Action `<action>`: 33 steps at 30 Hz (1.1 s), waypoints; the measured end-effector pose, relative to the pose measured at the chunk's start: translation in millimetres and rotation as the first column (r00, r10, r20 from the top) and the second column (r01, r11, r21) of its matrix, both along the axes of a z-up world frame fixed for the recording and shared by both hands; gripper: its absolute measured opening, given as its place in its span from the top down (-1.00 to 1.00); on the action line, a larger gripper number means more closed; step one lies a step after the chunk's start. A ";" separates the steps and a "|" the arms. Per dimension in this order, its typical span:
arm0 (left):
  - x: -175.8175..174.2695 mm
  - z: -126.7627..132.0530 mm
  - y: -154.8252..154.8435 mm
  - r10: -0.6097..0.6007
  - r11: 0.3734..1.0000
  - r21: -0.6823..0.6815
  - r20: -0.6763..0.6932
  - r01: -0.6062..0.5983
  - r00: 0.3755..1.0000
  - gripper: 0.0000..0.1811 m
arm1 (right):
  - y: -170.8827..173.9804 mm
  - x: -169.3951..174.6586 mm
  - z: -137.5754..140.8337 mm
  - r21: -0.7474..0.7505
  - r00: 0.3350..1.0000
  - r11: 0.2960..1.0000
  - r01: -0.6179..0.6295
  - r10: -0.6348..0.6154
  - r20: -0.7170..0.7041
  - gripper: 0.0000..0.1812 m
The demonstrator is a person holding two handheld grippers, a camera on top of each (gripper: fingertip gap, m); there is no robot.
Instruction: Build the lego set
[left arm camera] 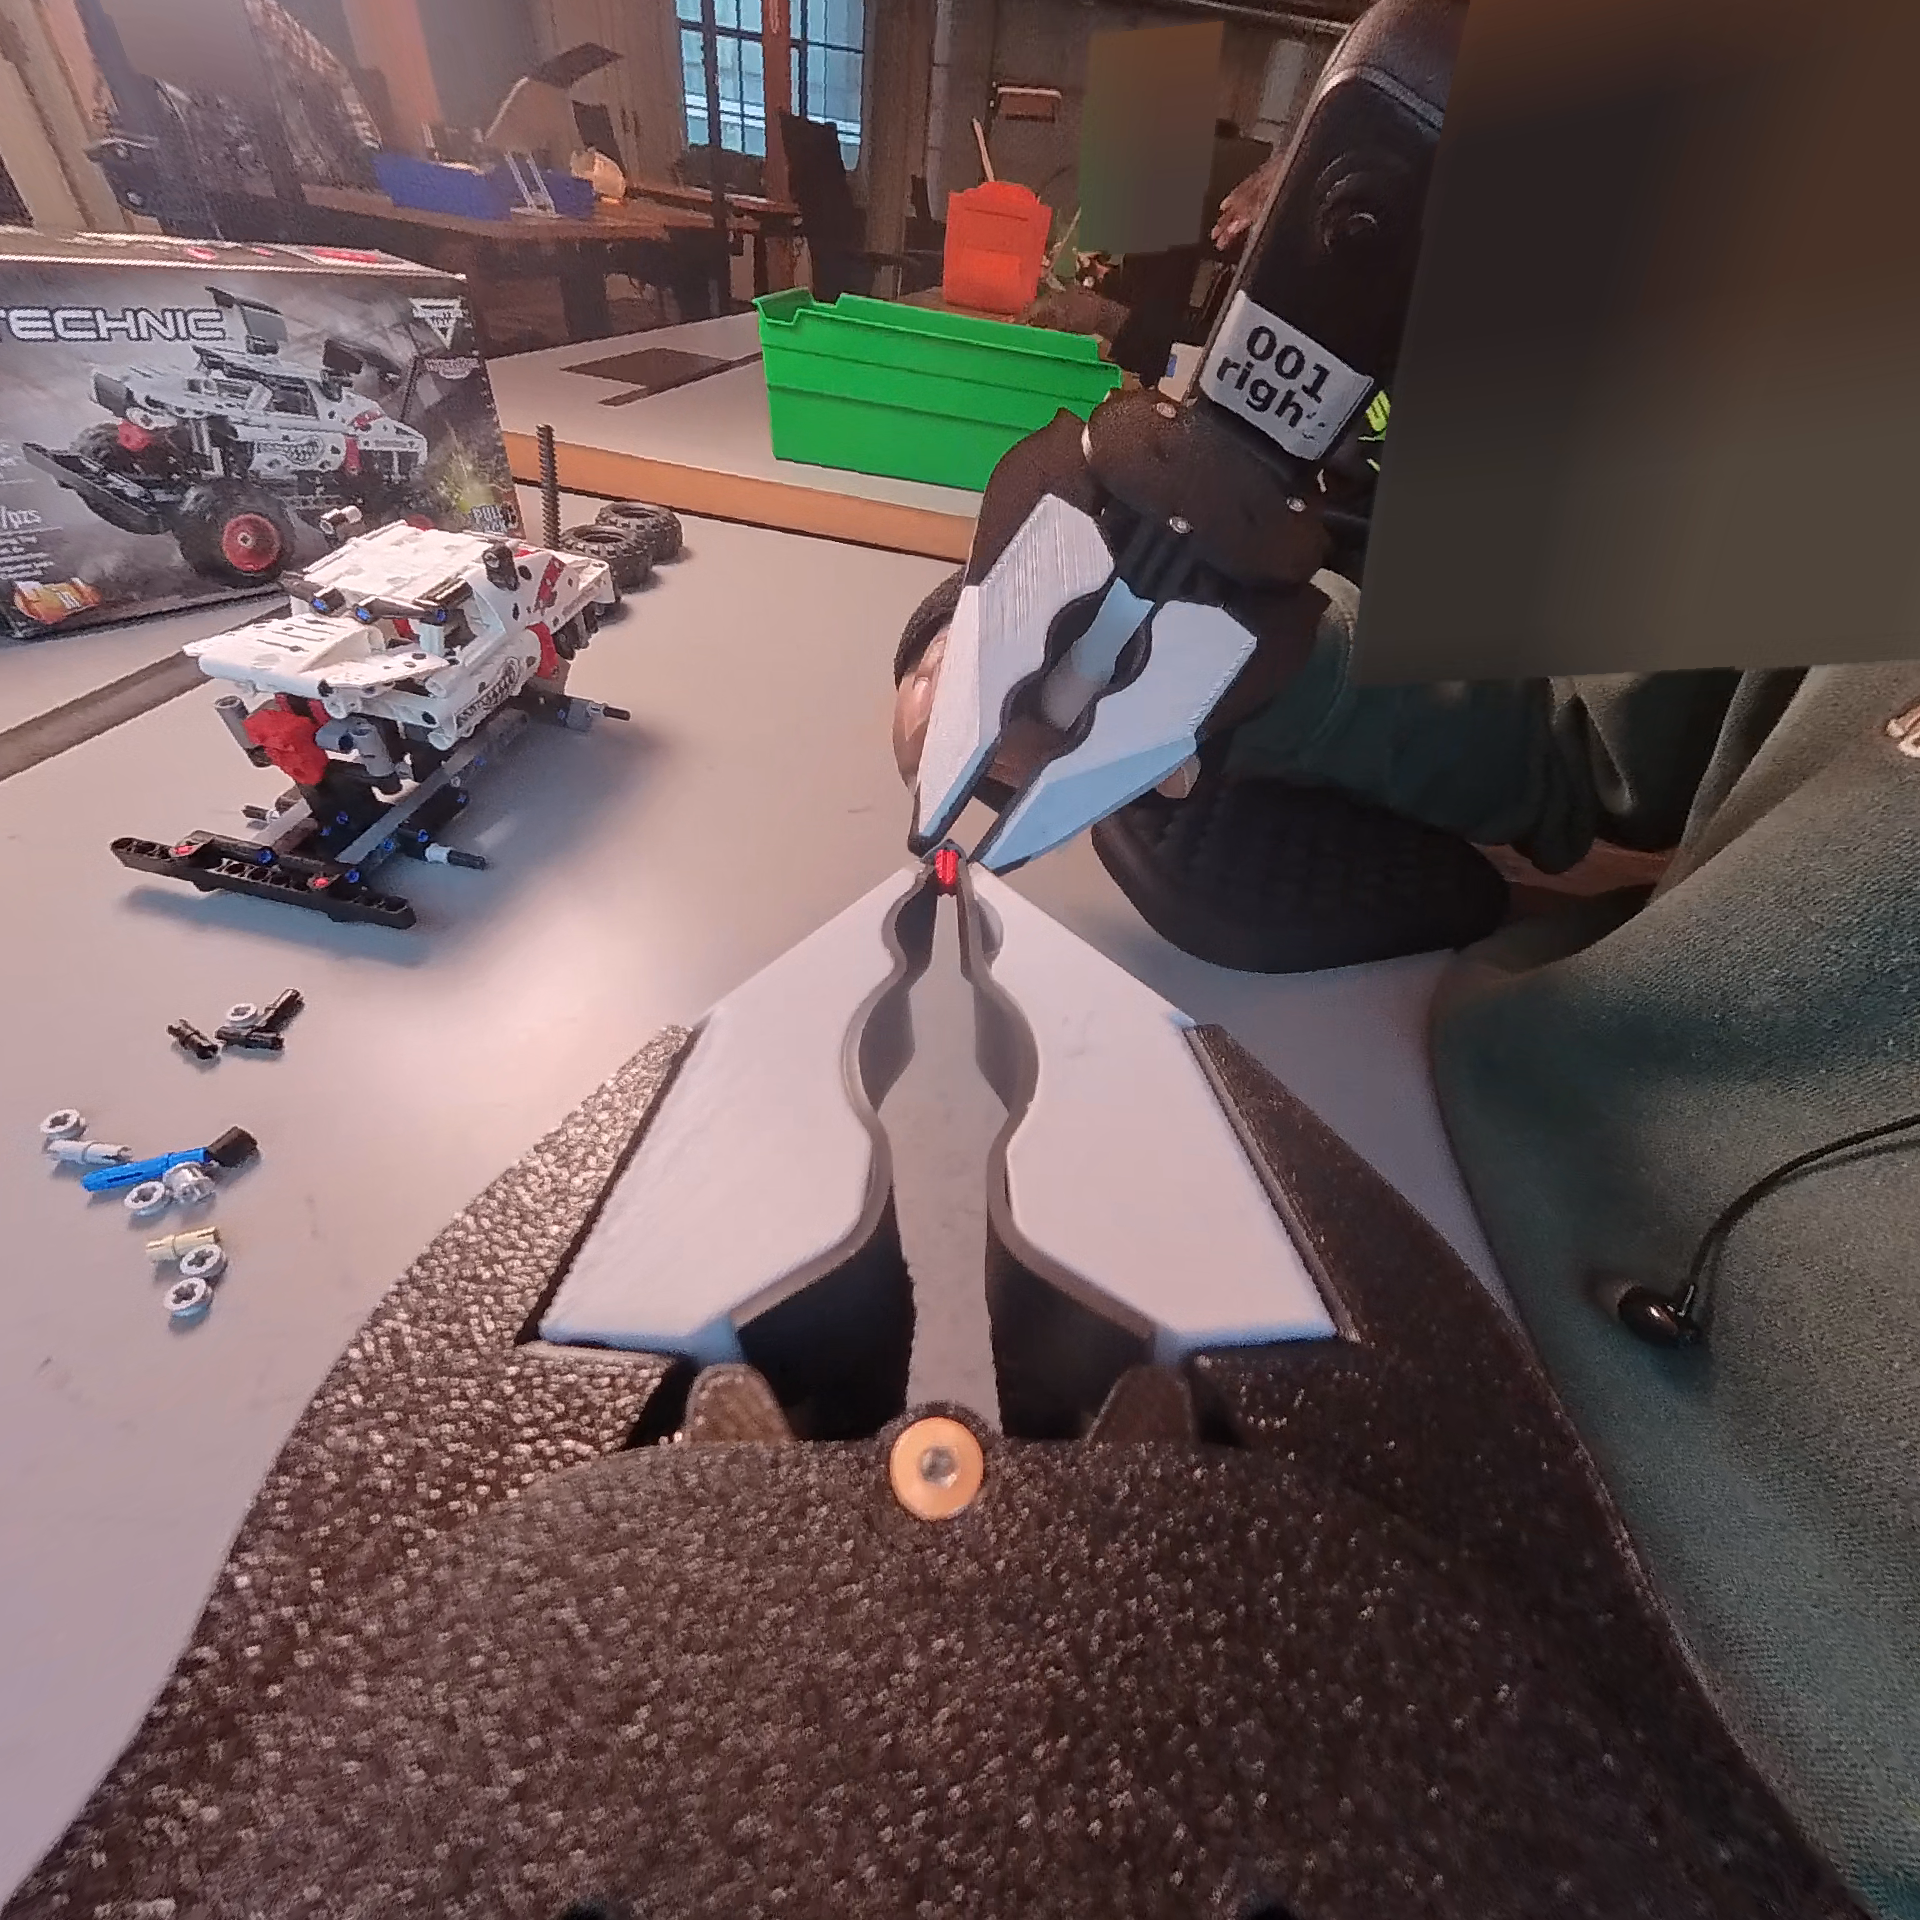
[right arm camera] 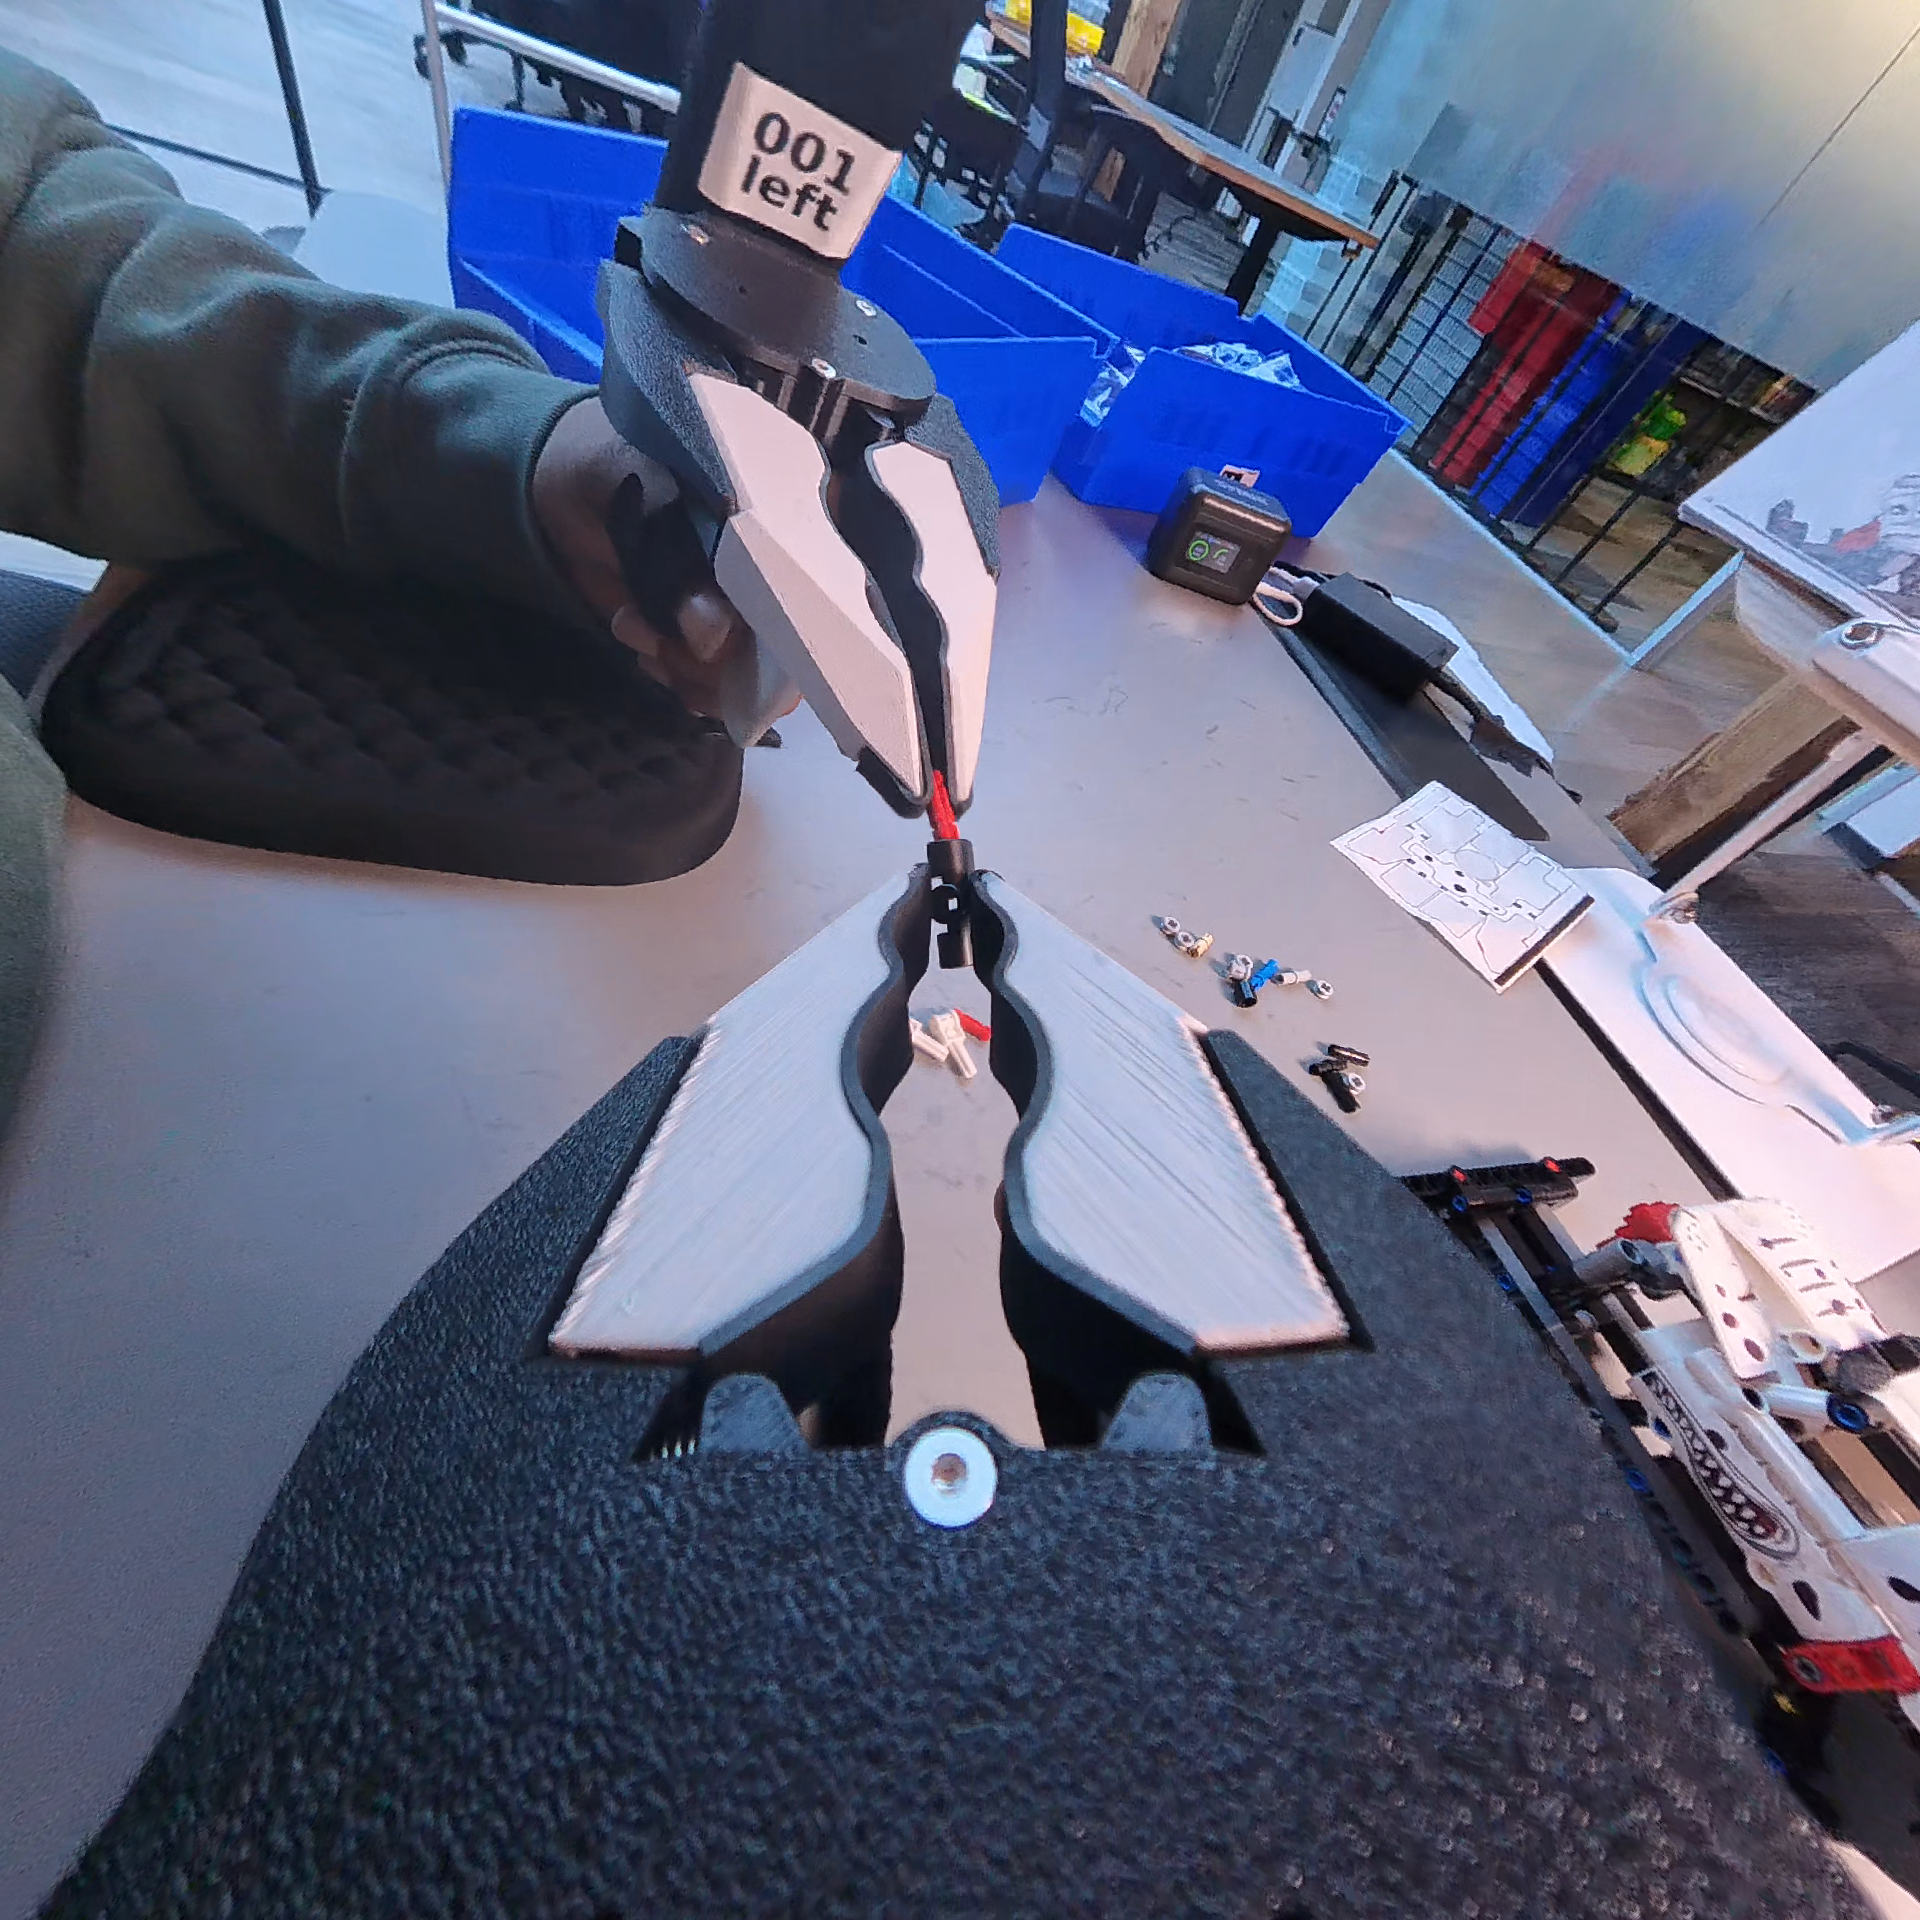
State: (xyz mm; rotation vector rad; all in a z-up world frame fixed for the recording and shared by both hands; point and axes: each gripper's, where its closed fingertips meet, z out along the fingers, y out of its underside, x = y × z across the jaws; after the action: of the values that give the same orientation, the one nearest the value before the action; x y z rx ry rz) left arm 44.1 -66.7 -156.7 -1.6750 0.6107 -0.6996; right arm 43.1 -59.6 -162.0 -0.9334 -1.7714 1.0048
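A short red plastic axle (right arm camera: 942, 808) is pinched at one end between the closed fingertips of the left gripper (right arm camera: 940, 795), while its other end meets a small black plastic connector (right arm camera: 948, 902) clamped between the tips of the right gripper (right arm camera: 948, 896); the two parts are held tip to tip in the air above the grey table (right arm camera: 1122, 665). On the table to the far left in the left wrist view stands the partly built white, red and black lego truck (left arm camera: 395, 665), with loose black tyres (left arm camera: 623, 540) just beyond it and small scattered pins and bushes (left arm camera: 166, 1174) nearer.
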 end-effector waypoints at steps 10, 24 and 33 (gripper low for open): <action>0.9 -17.8 3.4 0.010 0.987 -0.162 -0.048 -0.018 0.999 0.99 | 3.4 0.2 -17.6 0.163 0.999 0.987 0.018 -0.026 0.047 0.94; 10.9 -83.2 13.9 -0.029 0.898 -0.431 -0.269 -0.093 0.963 0.99 | 13.5 10.2 -85.2 0.233 0.954 0.972 0.012 -0.082 0.290 0.95; 15.1 -105.9 10.6 -0.096 0.872 -0.480 -0.371 -0.102 0.923 0.98 | 12.4 14.3 -103.1 0.217 0.920 0.976 -0.021 -0.066 0.385 0.93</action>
State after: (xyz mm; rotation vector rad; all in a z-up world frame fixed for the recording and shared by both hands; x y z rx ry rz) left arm 59.2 -56.1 -262.6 -2.3262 0.7461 -0.5496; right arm 57.4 -47.3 -265.0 -1.0639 -2.1459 0.6180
